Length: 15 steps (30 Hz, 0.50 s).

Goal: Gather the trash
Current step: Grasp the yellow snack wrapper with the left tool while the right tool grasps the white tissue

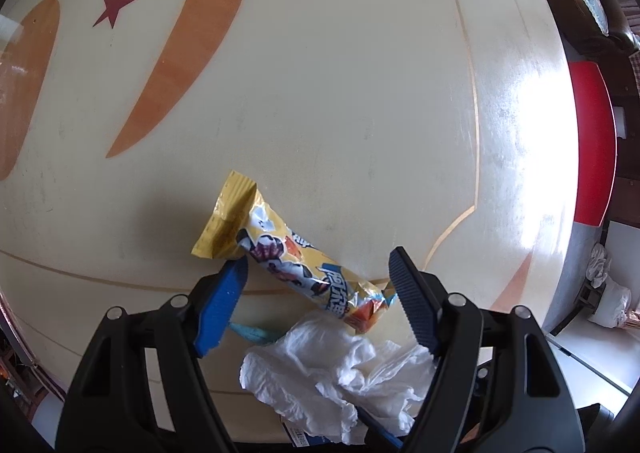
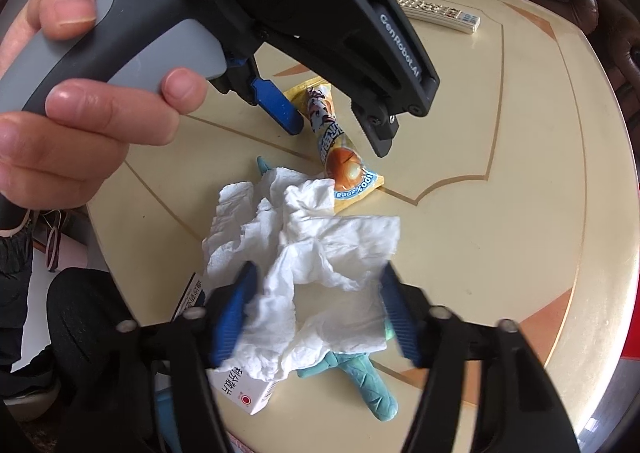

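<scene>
My left gripper (image 1: 318,279) straddles the snack wrapper (image 2: 339,149) with jaws apart; my right gripper (image 2: 316,293) brackets the crumpled tissue (image 2: 304,237) beside it, unclosed. Closing crooked could skid the slick wrapper away.

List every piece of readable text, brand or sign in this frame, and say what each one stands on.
"GenRobot.AI": on the arm of the left gripper, seen from the right wrist.
"100": upside down on the yellow snack wrapper; its large Chinese brand characters are too crumpled to read.
Chinese characters and a red circle mark: on the small white box under the tissue, too blurred to transcribe.
Remote control: button labels too small.
Red star: on the table.
</scene>
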Each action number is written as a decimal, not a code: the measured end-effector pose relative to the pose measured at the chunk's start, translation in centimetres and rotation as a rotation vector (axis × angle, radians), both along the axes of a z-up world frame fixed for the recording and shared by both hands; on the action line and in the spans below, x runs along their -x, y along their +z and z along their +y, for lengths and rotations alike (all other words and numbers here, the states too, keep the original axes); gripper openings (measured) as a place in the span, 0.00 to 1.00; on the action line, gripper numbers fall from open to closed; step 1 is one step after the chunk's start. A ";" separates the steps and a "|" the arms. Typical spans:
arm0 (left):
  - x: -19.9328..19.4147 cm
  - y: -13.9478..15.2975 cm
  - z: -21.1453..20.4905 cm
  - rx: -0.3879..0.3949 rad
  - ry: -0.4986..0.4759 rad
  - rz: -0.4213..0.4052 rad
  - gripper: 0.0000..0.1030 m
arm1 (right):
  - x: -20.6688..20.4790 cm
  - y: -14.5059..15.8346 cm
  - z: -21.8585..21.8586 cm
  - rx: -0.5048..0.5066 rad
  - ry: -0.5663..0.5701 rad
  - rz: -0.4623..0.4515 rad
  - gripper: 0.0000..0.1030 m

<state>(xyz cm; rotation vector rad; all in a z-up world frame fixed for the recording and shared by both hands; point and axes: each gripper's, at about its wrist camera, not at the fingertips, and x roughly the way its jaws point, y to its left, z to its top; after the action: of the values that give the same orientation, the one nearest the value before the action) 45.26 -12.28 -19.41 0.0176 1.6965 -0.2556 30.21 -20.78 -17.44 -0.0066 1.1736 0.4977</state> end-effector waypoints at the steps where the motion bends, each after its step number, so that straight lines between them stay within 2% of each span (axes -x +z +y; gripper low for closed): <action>1: -0.2 0.0 -0.1 -0.002 0.006 0.002 0.70 | 0.0 -0.1 0.0 0.003 -0.002 -0.001 0.51; 3: -0.7 0.2 -0.1 0.004 0.010 -0.004 0.65 | 0.0 -0.2 -0.2 -0.004 -0.005 -0.001 0.49; 4: -0.8 0.2 -0.2 0.001 0.007 -0.008 0.63 | 0.1 -0.2 -0.3 -0.009 -0.007 -0.002 0.45; 6: -1.0 0.3 -0.2 -0.001 0.010 -0.017 0.50 | 0.2 0.0 -0.5 -0.018 -0.014 -0.007 0.37; 8: -1.3 0.5 -0.4 -0.002 0.013 -0.017 0.45 | 0.2 0.1 -0.8 -0.028 -0.021 -0.008 0.29; 11: -1.2 0.7 -0.5 -0.008 0.007 -0.020 0.36 | 0.3 0.3 -1.5 -0.048 -0.036 -0.006 0.22; 12: -1.3 0.9 -0.6 -0.004 0.008 -0.018 0.30 | 0.4 0.3 -1.6 -0.046 -0.042 -0.011 0.21; 15: -1.4 0.9 -1.0 0.000 0.000 -0.012 0.25 | 0.5 0.6 -1.9 -0.056 -0.046 -0.014 0.19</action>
<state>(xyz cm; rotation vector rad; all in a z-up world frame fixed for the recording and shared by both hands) 46.62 -13.28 -18.55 0.0186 1.6842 -0.2549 29.72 -22.66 -16.83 0.0648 1.1439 0.4886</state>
